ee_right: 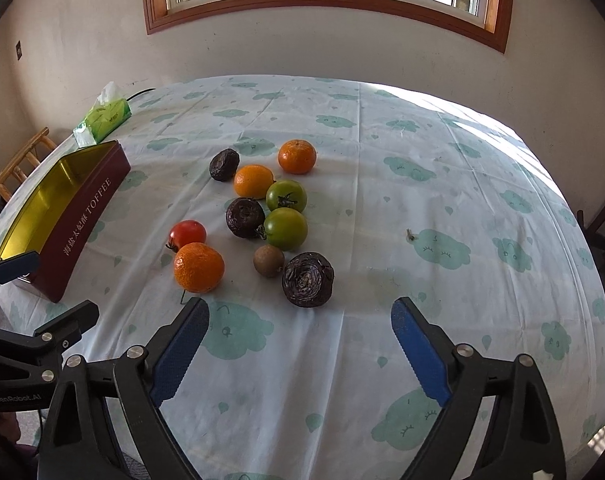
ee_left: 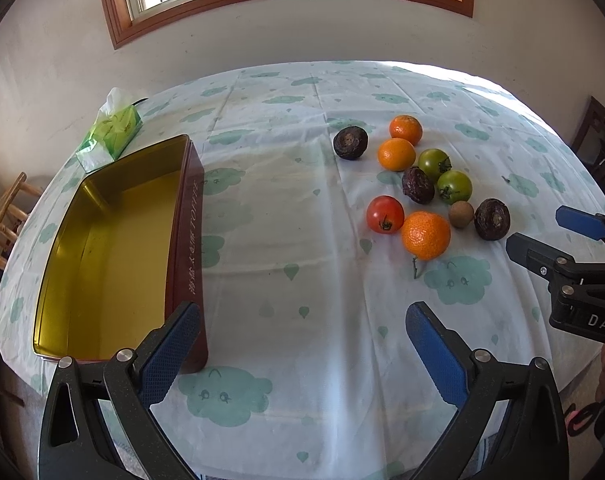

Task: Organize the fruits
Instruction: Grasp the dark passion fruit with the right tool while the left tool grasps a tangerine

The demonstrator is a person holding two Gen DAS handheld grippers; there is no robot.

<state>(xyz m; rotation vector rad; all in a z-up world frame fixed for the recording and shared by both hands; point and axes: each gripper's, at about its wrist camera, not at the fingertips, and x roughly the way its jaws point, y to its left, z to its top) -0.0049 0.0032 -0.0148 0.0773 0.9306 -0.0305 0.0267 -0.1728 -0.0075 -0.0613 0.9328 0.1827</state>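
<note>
Several fruits lie in a cluster on the table: oranges (ee_right: 198,267), a red tomato (ee_right: 187,233), green tomatoes (ee_right: 285,228), dark wrinkled fruits (ee_right: 308,279) and a small brown fruit (ee_right: 268,261). The cluster also shows in the left wrist view, with the near orange (ee_left: 425,235) at its front. An empty maroon toffee tin (ee_left: 114,248) with a gold inside stands at the left. My left gripper (ee_left: 302,340) is open and empty, just right of the tin's near end. My right gripper (ee_right: 300,340) is open and empty, just short of the nearest dark fruit.
A green tissue pack (ee_left: 110,136) lies behind the tin at the table's far left. Wooden chairs (ee_left: 4,220) stand beyond the left edge and a dark chair (ee_left: 598,140) at the right. A small stem scrap (ee_right: 410,234) lies on the cloth.
</note>
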